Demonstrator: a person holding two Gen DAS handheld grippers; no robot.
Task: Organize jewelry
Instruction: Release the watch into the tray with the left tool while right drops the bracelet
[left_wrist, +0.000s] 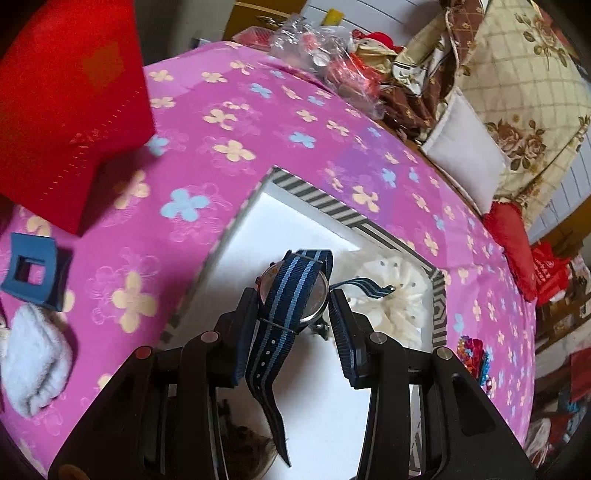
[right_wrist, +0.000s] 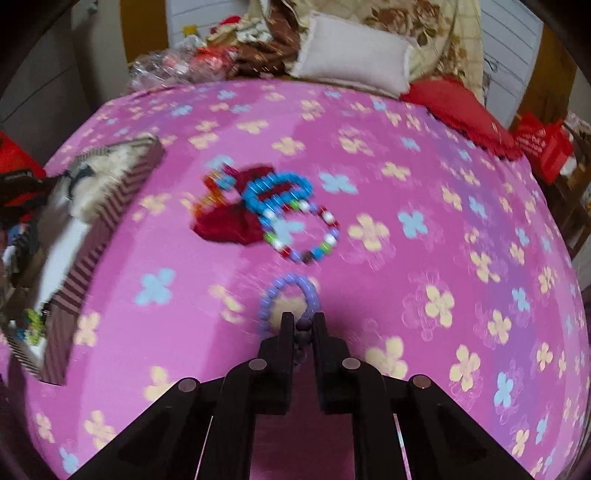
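My left gripper (left_wrist: 293, 308) is shut on a watch with a blue striped strap (left_wrist: 291, 295) and holds it over the open striped box (left_wrist: 325, 199). A white frilly hair tie (left_wrist: 391, 291) lies in the box. My right gripper (right_wrist: 303, 325) is shut on a purple bead bracelet (right_wrist: 288, 295) just above the pink flowered cloth (right_wrist: 406, 258). A multicolour bead bracelet (right_wrist: 306, 236), a blue bead bracelet (right_wrist: 273, 192) and a dark red scrunchie (right_wrist: 229, 221) lie further ahead. The box (right_wrist: 92, 221) also shows at the left of the right wrist view.
A red box (left_wrist: 70, 110) and a small blue box (left_wrist: 33, 269) stand at the left. A white cloth roll (left_wrist: 33, 369) lies near them. A sequinned item (left_wrist: 472, 354) lies right of the striped box. Pillows (right_wrist: 354, 55), plastic bags and a red cushion (right_wrist: 458, 110) crowd the far edge.
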